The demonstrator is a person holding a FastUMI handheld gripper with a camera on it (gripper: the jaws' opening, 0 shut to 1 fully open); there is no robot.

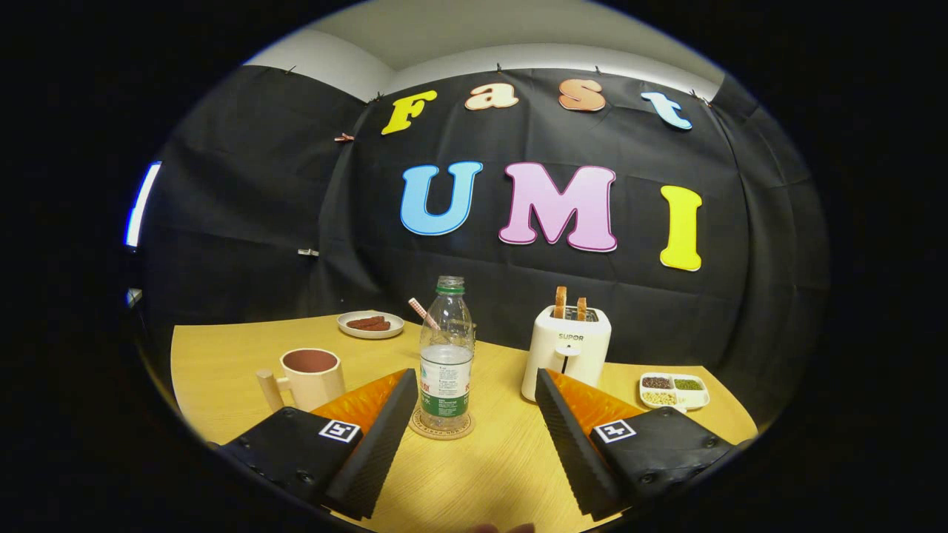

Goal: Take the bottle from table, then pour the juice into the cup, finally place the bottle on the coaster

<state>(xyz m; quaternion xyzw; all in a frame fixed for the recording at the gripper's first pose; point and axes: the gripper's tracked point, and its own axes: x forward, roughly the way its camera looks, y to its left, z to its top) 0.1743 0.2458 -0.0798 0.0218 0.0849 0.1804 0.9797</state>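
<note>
Bottle (pixel 446 355) upright on round coaster (pixel 441 428)

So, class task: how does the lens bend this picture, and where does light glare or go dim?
Gripper view: fisheye curves the table edge; bottle on the coaster catches soft highlights beyond the open tool; the cloth wall stays dim; all sharp.

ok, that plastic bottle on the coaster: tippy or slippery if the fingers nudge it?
Probably tippy: the bottle is tall and narrow, uncapped, standing on a small coaster. Likely light, since the liquid reaches only about halfway. The thin clear wall may flex when squeezed. The gripper is open, the fingers flanking the bottle without touching it.
</note>
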